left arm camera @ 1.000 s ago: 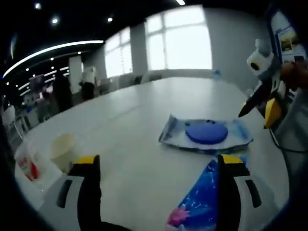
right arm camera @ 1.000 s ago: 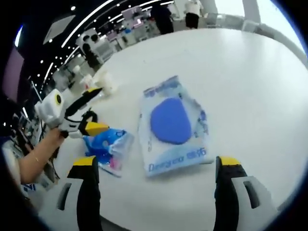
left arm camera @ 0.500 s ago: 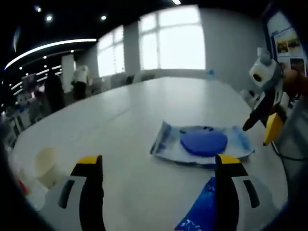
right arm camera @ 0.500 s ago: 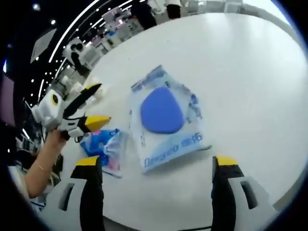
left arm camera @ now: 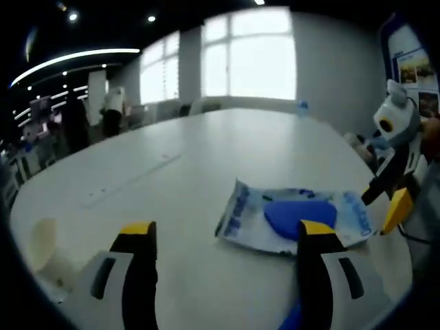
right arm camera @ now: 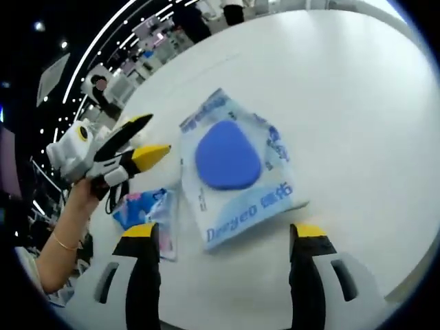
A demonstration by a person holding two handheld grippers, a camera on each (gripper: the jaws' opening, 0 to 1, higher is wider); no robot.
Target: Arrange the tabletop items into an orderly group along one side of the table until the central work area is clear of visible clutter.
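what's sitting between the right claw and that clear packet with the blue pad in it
Nothing. In the right gripper view, bare white table runs from the open right claw up to the near edge of the clear packet.

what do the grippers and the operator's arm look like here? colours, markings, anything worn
Each view's own jaws are black with yellow tips and grey side plates: left gripper, right gripper. Seen from the right gripper view, the left gripper has a white body, one black finger and one yellow-tipped finger. The hand holding it wears a thin bracelet on a bare forearm, no sleeve visible.
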